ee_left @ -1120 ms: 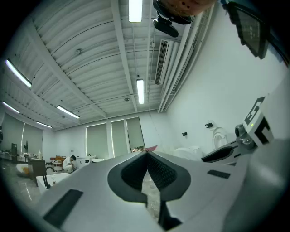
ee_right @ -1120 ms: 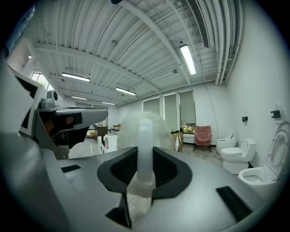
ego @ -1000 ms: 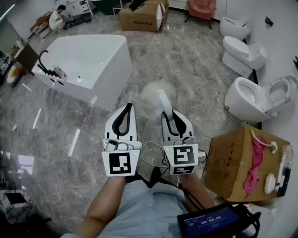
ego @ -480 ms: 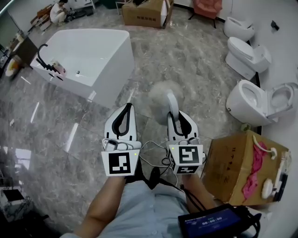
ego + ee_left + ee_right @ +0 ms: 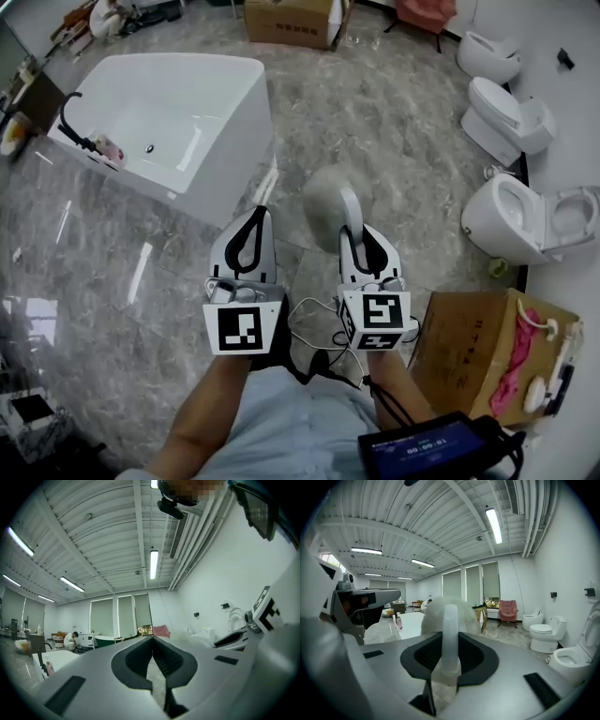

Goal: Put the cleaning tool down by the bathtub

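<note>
My right gripper (image 5: 361, 232) is shut on the white handle of the cleaning tool (image 5: 349, 208), a brush with a fluffy pale head (image 5: 326, 192) that sticks out past the jaws above the floor. In the right gripper view the handle (image 5: 450, 634) runs up between the dark pads to the fluffy head (image 5: 440, 613). My left gripper (image 5: 249, 228) is level beside it, shut with nothing in it; its pads meet at the tips (image 5: 152, 641). The white bathtub (image 5: 169, 122) stands ahead to the left, its near corner just beyond the left gripper.
Three white toilets (image 5: 520, 220) line the right wall. A cardboard box (image 5: 483, 347) with a pink cloth and brushes sits at my right. Another box (image 5: 291, 21) and a pink chair (image 5: 427, 14) stand at the back. A soap bottle (image 5: 105, 150) rests on the tub's rim.
The view has moved forward: the bathtub and toilets have slid nearer and lower in the picture. Both grippers keep their hold and spacing, with the tool still in the right one.
</note>
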A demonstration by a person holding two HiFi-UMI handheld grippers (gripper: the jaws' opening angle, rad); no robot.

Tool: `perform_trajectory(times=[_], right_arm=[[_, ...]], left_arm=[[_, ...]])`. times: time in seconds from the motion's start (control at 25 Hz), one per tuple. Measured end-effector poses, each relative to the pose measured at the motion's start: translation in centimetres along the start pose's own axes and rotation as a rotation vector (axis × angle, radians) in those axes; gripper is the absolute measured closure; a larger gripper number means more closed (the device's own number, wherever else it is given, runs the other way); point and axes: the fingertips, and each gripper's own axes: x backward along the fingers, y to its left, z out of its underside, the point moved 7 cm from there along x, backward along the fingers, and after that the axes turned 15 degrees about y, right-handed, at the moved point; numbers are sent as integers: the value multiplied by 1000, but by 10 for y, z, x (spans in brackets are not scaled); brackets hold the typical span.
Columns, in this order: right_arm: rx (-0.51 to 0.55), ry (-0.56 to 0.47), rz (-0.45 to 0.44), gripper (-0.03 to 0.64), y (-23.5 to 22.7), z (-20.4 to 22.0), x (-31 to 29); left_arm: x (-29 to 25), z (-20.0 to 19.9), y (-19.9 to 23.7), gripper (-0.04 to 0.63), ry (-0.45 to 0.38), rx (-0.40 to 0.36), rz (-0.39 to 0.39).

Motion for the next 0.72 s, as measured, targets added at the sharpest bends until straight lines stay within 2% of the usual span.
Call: perform_trajectory(times=[0.44, 0.72], right_arm=[[-13, -64, 46, 518, 25, -99, -109], [-23, -81, 76, 518, 23, -122, -131]], left_arm=[[-99, -30, 110, 580, -50, -35, 30], [-129, -38, 134, 580, -67, -26, 41]])
